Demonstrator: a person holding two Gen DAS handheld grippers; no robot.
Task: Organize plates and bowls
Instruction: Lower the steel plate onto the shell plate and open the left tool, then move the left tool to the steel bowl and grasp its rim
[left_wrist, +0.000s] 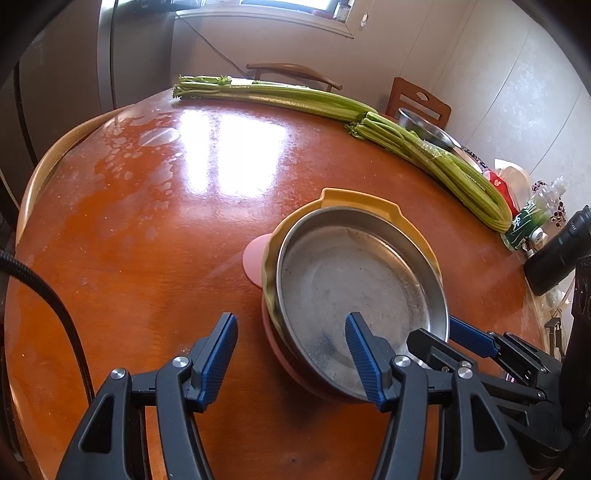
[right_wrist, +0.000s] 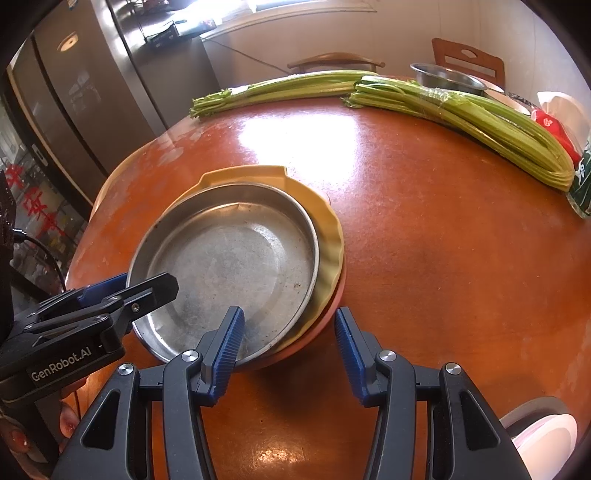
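Steel plate (left_wrist: 354, 280) tops a stack: yellow dish (left_wrist: 369, 203) beneath, pink plate (left_wrist: 255, 258) lowest, on the round wooden table (left_wrist: 147, 221). Left gripper (left_wrist: 291, 350) and right gripper (right_wrist: 288, 339) each straddle the stack's near rim, jaws part-open, gripping nothing. Celery (left_wrist: 295, 98) lies beyond.

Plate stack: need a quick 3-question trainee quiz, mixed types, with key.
1. True or false: the metal plate lies on top of the yellow plate.
2. What is at the bottom of the stack? A. pink plate B. blue plate C. glass bowl
3. How many celery bunches lie on the table?
Key: 1 true; 2 A; 3 two.
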